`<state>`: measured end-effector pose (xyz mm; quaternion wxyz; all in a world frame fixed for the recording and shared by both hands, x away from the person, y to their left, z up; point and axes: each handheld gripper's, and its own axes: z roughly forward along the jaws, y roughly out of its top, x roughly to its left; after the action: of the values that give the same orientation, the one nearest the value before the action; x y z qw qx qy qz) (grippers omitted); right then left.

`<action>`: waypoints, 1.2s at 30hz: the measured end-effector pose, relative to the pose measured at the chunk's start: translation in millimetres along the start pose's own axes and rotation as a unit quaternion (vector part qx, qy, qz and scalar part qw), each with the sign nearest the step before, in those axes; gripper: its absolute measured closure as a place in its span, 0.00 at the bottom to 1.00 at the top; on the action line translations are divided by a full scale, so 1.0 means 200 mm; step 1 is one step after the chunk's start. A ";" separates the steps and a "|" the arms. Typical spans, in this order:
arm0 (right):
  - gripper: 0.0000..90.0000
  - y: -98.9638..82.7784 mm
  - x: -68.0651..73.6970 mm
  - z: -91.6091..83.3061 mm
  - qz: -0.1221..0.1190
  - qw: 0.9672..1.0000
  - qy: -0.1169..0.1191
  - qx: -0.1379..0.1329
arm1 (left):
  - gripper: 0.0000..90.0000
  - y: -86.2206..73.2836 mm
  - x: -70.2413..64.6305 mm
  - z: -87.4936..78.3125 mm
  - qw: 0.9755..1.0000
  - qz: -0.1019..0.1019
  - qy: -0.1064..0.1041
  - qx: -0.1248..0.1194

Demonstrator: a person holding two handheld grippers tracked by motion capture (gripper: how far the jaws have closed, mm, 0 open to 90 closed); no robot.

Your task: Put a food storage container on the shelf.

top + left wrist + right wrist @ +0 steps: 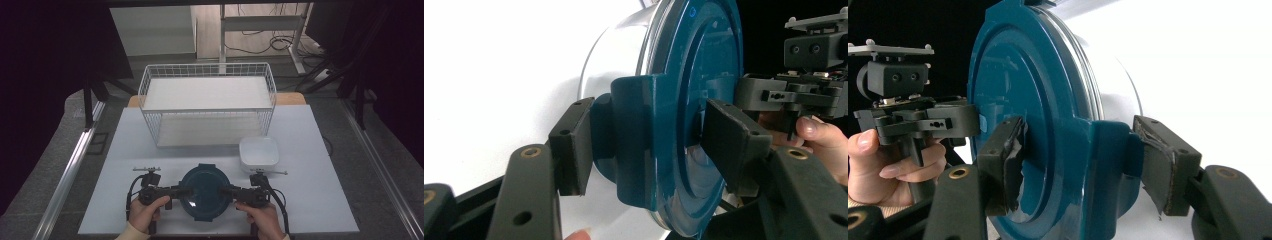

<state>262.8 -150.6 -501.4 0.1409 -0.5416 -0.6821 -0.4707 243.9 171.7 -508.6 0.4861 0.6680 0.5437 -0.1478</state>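
high view: table [310, 150], wire basket [207, 102] at the far side, teal-lidded bowl [205, 192] at the near edge. left gripper [175, 191] and right gripper [229, 192] fingers each clamp a lid latch. squeeze evenly on both sides so the lid stays level.

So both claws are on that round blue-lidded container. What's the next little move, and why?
Probably a straight, level lift. The left gripper and right gripper each straddle a side clip of the teal lid from opposite sides, pads at or almost on the clips, and the wire basket stands behind. They may need to close slightly first.
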 end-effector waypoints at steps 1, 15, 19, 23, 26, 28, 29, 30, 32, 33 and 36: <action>0.44 0.00 0.00 0.00 -0.001 1.000 0.000 0.001 | 0.45 0.00 0.00 0.00 1.000 0.001 0.000 0.000; 0.44 0.02 0.05 -0.03 -0.023 1.000 0.004 -0.007 | 0.46 0.02 -0.04 -0.04 1.000 0.020 -0.001 -0.012; 0.44 0.03 0.05 -0.03 -0.028 1.000 0.003 -0.006 | 0.46 0.02 -0.04 -0.04 1.000 0.021 -0.002 -0.013; 0.44 0.05 0.06 -0.04 -0.035 0.999 0.001 -0.003 | 0.46 0.03 -0.05 -0.04 1.000 0.022 -0.004 -0.014; 0.44 0.06 0.07 -0.05 -0.039 0.999 0.000 -0.004 | 0.46 0.04 -0.06 -0.04 1.000 0.024 -0.005 -0.014; 0.44 0.06 0.07 -0.06 -0.044 0.999 -0.001 -0.006 | 0.46 0.04 -0.07 -0.04 0.999 0.027 -0.005 -0.017; 0.44 0.06 0.08 -0.06 -0.045 0.999 -0.001 -0.006 | 0.46 0.04 -0.07 -0.05 0.999 0.027 -0.006 -0.017; 0.44 0.07 0.08 -0.06 -0.047 0.999 -0.001 -0.007 | 0.46 0.04 -0.08 -0.05 0.999 0.029 -0.005 -0.019; 0.44 0.07 0.10 -0.07 -0.051 0.999 0.000 -0.006 | 0.46 0.05 -0.09 -0.06 0.999 0.032 -0.005 -0.020; 0.44 0.07 0.10 -0.07 -0.052 0.999 0.000 -0.008 | 0.46 0.05 -0.10 -0.07 0.999 0.034 -0.006 -0.022; 0.44 0.09 0.13 -0.09 -0.061 0.998 -0.001 -0.009 | 0.46 0.06 -0.12 -0.09 0.999 0.037 -0.006 -0.027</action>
<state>262.8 -149.5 -464.9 0.1064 -0.5002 -0.7100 -0.4842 239.4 173.1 -477.1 0.5123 0.6734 0.5195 -0.1194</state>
